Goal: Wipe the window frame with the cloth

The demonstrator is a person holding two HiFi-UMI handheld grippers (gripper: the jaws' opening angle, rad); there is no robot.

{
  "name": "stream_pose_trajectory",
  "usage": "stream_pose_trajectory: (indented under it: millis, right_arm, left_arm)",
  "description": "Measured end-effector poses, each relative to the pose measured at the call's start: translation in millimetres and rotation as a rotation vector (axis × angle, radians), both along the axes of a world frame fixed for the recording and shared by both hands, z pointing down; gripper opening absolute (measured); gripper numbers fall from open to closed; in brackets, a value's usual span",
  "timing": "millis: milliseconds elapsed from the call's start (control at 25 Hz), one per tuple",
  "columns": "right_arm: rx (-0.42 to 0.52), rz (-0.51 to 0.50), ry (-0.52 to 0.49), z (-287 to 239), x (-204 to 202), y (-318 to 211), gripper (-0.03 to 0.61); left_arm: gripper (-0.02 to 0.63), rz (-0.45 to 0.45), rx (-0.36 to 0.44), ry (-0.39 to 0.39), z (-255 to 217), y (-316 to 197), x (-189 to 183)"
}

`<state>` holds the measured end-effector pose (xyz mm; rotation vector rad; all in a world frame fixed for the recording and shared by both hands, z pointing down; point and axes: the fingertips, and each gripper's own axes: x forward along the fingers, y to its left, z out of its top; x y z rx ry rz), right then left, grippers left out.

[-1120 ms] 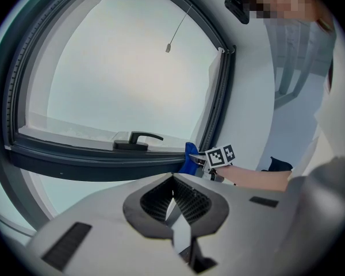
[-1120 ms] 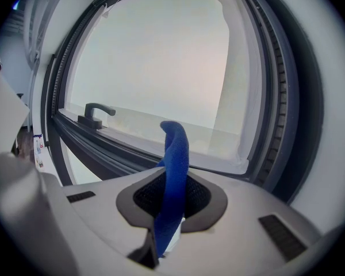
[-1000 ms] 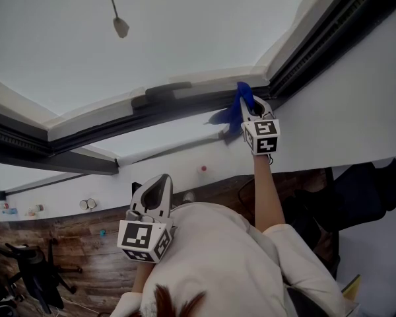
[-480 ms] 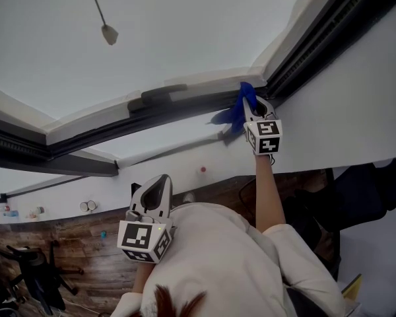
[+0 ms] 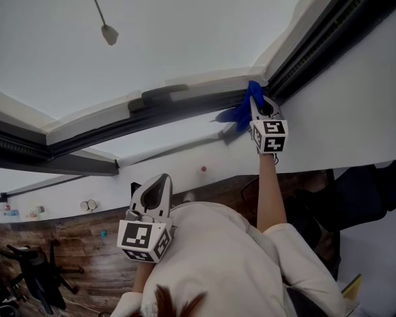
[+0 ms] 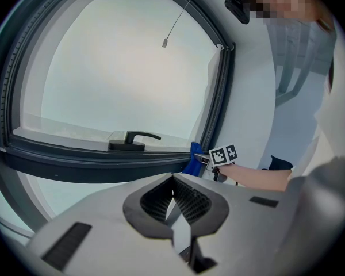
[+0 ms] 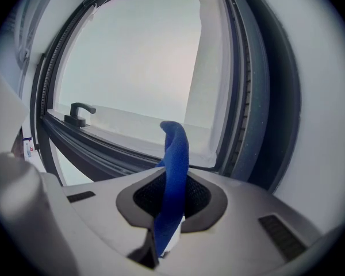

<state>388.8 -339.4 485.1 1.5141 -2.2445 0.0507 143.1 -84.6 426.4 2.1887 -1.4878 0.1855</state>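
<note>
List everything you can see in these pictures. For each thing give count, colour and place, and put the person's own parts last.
window frame: one, dark grey, around the pale pane.
window handle: one, dark, on the frame's lower rail.
cloth: one, blue, at the frame's corner.
pull cord: one, thin with a small weight, in front of the pane.
wall: one, white, beside the window.
floor: one, brown wood, below the window.
office chair: one, black, on the floor at the head view's lower left.
right gripper: one, grey, shut on the cloth at the frame.
left gripper: one, grey, jaws together and empty, held low.
right arm: one, bare, stretched up to the frame.
shirt: one, white, on the person.
</note>
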Motion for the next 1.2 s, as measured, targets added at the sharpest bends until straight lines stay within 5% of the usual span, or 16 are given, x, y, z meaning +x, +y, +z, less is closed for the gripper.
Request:
stream_pose_trajectory:
  millis: [1200]
  right_arm:
    - [0.016,0.115,0.046,-1,42,-13,0.044]
  left_arm:
    - [0.009,-0.029,0.0,-0.011,-3,6,-17]
